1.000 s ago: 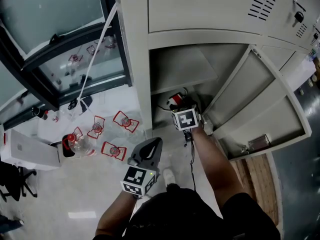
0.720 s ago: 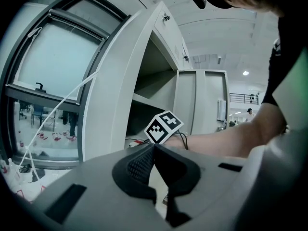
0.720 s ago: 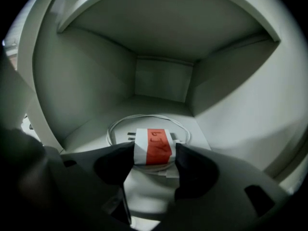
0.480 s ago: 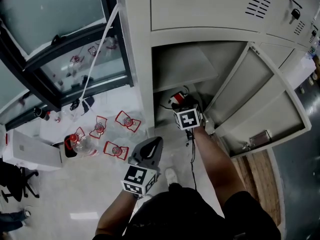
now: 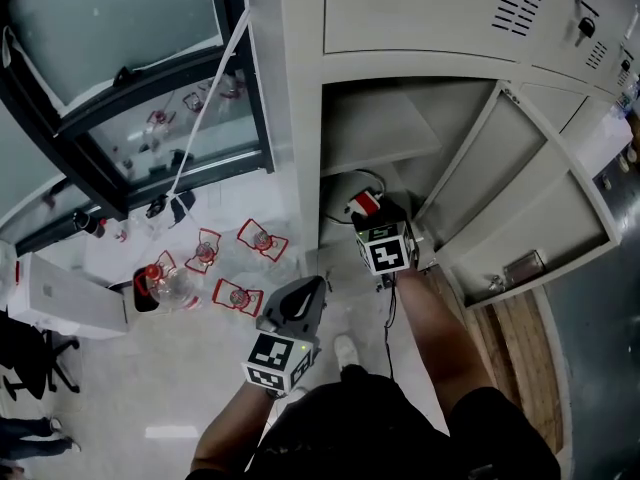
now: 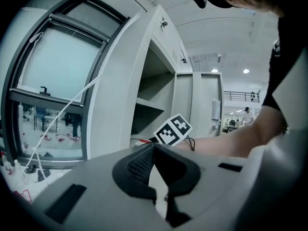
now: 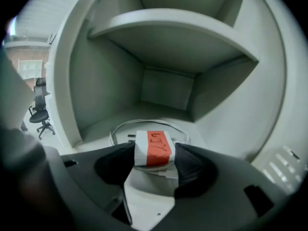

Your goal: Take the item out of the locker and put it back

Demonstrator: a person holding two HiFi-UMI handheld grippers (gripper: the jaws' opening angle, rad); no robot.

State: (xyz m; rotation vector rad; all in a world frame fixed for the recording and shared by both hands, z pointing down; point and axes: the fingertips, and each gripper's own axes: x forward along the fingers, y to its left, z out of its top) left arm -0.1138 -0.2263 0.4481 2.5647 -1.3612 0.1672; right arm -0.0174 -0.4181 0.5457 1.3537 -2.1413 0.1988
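Charger (image 7: pixel 153 148), just one, sits gripped in right claw (image 7: pixel 154 158).

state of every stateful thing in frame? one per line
Right tongs: shut on charger.
Left tongs: shut, empty.
Charger: clamped, inside locker.
Cable: coiled on locker floor.
Lower door: swung open.
Upper door: shut.

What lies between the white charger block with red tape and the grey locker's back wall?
A coiled white cable on the locker floor; the right gripper view shows it.
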